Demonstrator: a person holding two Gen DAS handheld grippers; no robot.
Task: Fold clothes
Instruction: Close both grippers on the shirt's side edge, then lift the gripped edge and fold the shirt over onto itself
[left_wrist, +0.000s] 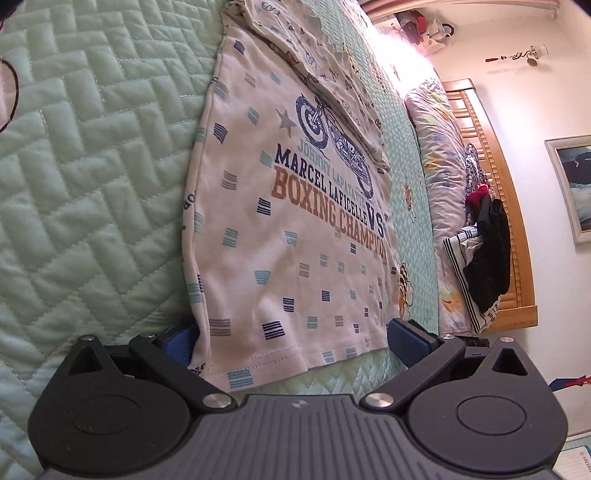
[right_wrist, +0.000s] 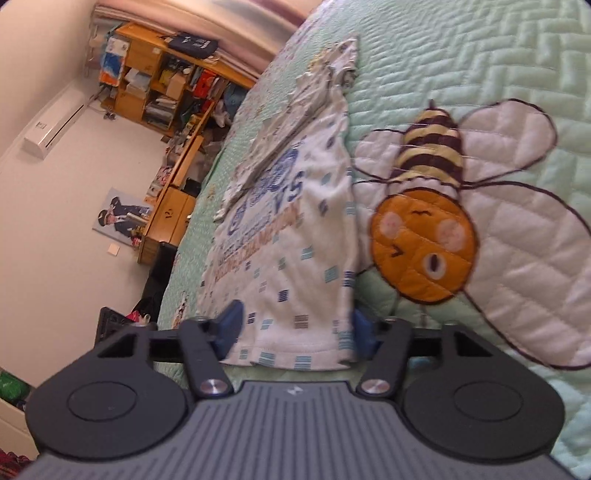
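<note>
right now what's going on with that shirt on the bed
A person is folding a white printed shirt that lies flat on a green quilt, with a gripper in each hand at its bottom hem. The left gripper is open, its jaws wide on either side of the hem. The right gripper brackets a corner of the hem; whether it pinches yet is unclear. Another patterned garment lies over the shirt's far end.

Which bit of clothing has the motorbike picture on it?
The white T-shirt lying flat on the green quilt, printed "BOXING CHAMPION". The other garment lies over its far end and has only tiny scattered prints.
</note>
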